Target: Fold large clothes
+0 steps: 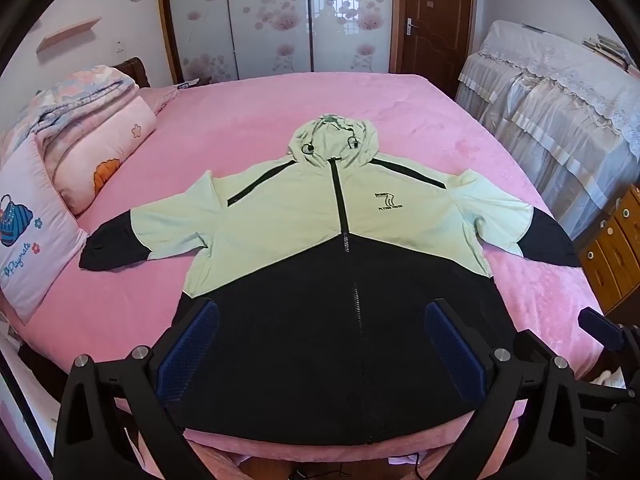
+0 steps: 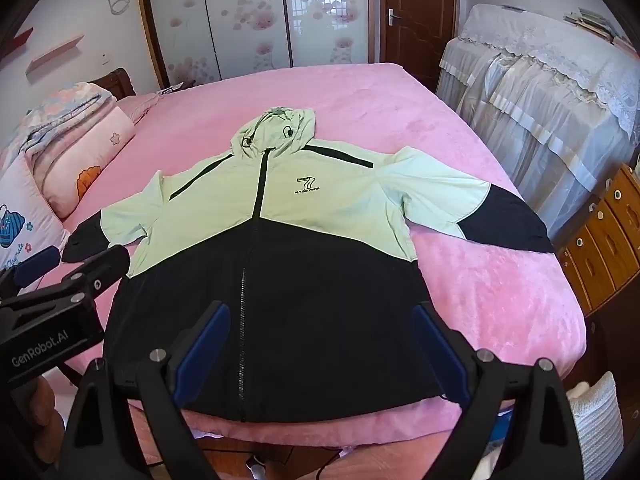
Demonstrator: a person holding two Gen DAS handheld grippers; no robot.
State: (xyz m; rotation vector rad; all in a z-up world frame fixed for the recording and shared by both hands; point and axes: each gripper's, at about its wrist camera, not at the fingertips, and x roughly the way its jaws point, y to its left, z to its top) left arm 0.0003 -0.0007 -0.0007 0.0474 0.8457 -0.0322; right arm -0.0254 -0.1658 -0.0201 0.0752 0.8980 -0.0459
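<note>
A large hooded jacket (image 1: 304, 216), pale green above and black below, lies flat and zipped on the pink bed (image 1: 248, 112), sleeves spread to both sides, hood away from me. It also shows in the right wrist view (image 2: 304, 208). My left gripper (image 1: 320, 320) is open and empty, hovering over the black lower half near the hem. My right gripper (image 2: 322, 324) is open and empty, over the lower right of the jacket. The left gripper's body (image 2: 60, 300) shows at the left of the right wrist view; a right gripper finger (image 1: 604, 330) shows at the right of the left wrist view.
Folded quilts and pillows (image 1: 80, 136) are piled at the bed's left side. A lace-covered piece of furniture (image 1: 560, 112) and a wooden drawer chest (image 1: 616, 248) stand to the right. Wardrobe doors (image 1: 272, 16) and a brown door (image 1: 436, 20) are behind the bed.
</note>
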